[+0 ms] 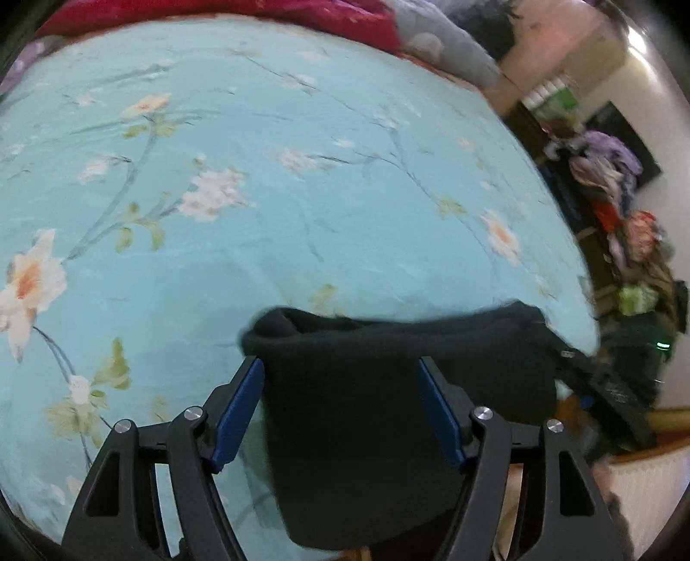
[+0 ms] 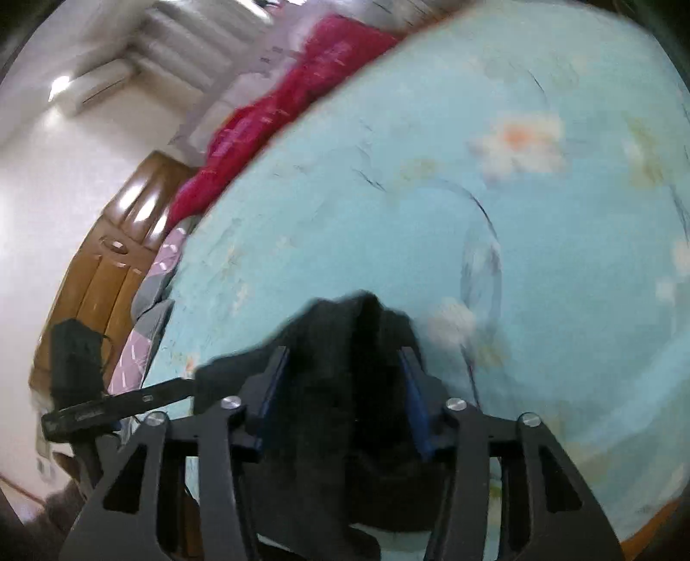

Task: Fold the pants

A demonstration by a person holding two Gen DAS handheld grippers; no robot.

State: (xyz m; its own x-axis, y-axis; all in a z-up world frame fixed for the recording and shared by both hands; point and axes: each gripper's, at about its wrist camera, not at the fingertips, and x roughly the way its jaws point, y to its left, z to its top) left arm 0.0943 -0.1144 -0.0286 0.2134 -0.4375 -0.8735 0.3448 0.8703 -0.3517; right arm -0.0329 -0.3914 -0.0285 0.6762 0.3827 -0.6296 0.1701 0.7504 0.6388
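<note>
Black pants (image 1: 353,414) hang between my two grippers above a bed with a light blue floral sheet (image 1: 258,207). In the left wrist view the left gripper (image 1: 340,371) has its blue-padded fingers closed against a thick bunch of the pants. The cloth stretches to the right toward the other gripper (image 1: 612,388). In the right wrist view the right gripper (image 2: 343,362) grips another bunch of the pants (image 2: 345,388), and the left gripper (image 2: 77,379) shows at the far left. The right view is blurred by motion.
A red blanket (image 1: 241,17) and grey bedding (image 1: 435,39) lie at the head of the bed. A pile of clothes (image 1: 616,203) stands to the right of the bed. A wooden cabinet (image 2: 103,259) stands beside the bed.
</note>
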